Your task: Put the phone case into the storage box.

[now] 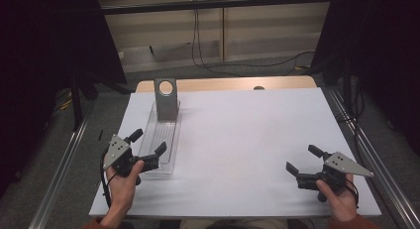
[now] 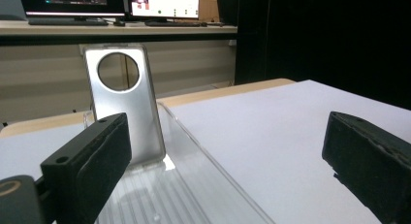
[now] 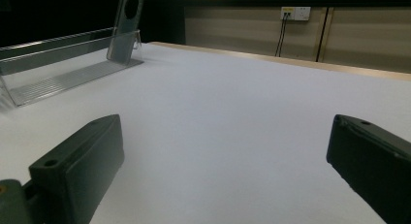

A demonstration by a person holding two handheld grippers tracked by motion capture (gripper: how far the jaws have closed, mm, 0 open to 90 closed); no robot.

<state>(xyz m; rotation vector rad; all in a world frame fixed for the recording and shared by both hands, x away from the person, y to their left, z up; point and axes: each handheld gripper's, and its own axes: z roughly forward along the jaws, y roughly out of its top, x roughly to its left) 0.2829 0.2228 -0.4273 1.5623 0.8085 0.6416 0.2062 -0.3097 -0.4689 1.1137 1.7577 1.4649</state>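
Note:
A silver plate with a round hole point(image 1: 165, 98) point(image 2: 124, 107) point(image 3: 126, 24) stands upright at the far end of a long clear plastic tray point(image 1: 161, 138) point(image 2: 203, 166) point(image 3: 53, 64) on the white table sheet point(image 1: 242, 140). My left gripper point(image 1: 147, 143) point(image 2: 228, 161) is open, held at the tray's near end with one jaw on either side of it and nothing between the jaws. My right gripper point(image 1: 303, 159) point(image 3: 228, 166) is open too, low over the sheet at the front right, pointing left toward the tray with nothing in it.
Metal rails point(image 1: 369, 154) run along both sides of the table. Beyond its far wooden edge point(image 1: 233, 84), cables point(image 1: 237, 65) lie on the floor. Monitors point(image 2: 111, 1) stand on a shelf behind the tray in the left gripper view. Black curtains hang at both sides.

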